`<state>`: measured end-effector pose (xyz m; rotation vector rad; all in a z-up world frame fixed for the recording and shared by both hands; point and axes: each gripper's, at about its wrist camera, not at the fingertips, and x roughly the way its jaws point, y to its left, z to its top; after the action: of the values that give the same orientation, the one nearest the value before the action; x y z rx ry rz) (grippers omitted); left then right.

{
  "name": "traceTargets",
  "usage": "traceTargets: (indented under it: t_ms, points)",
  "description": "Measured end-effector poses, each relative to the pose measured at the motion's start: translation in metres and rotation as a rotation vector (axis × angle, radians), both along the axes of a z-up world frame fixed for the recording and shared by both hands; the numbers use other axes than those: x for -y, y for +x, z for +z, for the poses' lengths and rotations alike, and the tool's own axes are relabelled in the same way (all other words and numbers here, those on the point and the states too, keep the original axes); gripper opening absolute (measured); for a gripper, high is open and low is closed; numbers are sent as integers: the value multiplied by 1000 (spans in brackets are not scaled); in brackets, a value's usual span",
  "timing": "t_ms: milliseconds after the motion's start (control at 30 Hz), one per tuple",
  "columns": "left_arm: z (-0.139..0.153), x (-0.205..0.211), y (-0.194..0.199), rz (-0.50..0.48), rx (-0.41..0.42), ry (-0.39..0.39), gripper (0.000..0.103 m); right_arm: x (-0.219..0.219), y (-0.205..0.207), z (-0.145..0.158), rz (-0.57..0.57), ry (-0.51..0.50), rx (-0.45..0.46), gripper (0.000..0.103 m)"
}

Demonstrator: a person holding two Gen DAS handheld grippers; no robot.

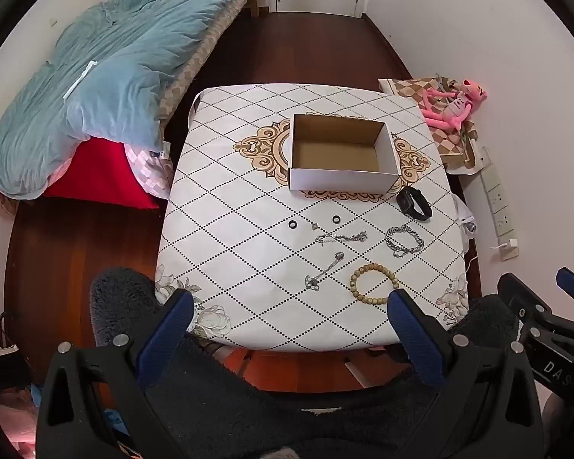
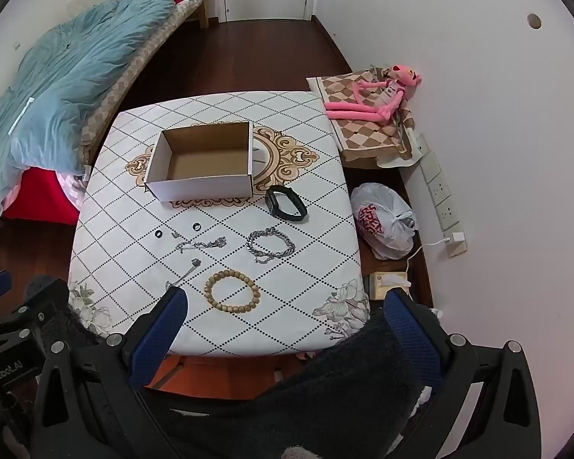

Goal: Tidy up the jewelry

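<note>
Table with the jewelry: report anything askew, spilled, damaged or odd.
Nothing stands out. The jewelry lies spread on the table before the empty upright box; nothing looks broken or spilled.

Matt cardboard box (image 1: 340,153), shiny metal chain bracelet (image 1: 403,241), wooden bead bracelet (image 1: 373,281), smooth patterned tablecloth (image 1: 248,267).

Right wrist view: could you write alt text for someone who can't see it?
An open hand-held gripper hovers at the near edge of a patterned table holding an empty cardboard box, a black watch, a wooden bead bracelet, a silver chain bracelet and smaller pieces.
</note>
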<state>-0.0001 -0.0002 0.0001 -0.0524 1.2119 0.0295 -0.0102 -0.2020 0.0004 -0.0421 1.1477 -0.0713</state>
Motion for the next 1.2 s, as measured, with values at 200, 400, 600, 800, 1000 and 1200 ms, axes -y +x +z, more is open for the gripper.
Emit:
traceTargets:
  t_ms: [200, 400, 600, 800, 1000, 1200]
  points:
    - [-1, 0, 1, 1, -2, 2, 103, -1, -1, 0, -1, 5, -2, 103]
    - [0, -3, -1, 4, 0, 7, 103, 1, 1, 2, 4, 10, -5, 103]
    - [0, -3, -1, 0, 4, 10, 103, 0, 1, 2, -2, 5, 4, 103]
    - [10, 1, -3, -3, 14, 16, 103, 2, -2, 6, -1, 9, 9, 103]
    - [12, 3, -3, 0, 15, 15, 103, 2, -2, 8, -2, 5, 14, 103]
    - [12, 2, -3, -2, 16, 13, 103, 1, -2, 11, 3, -1, 18, 103]
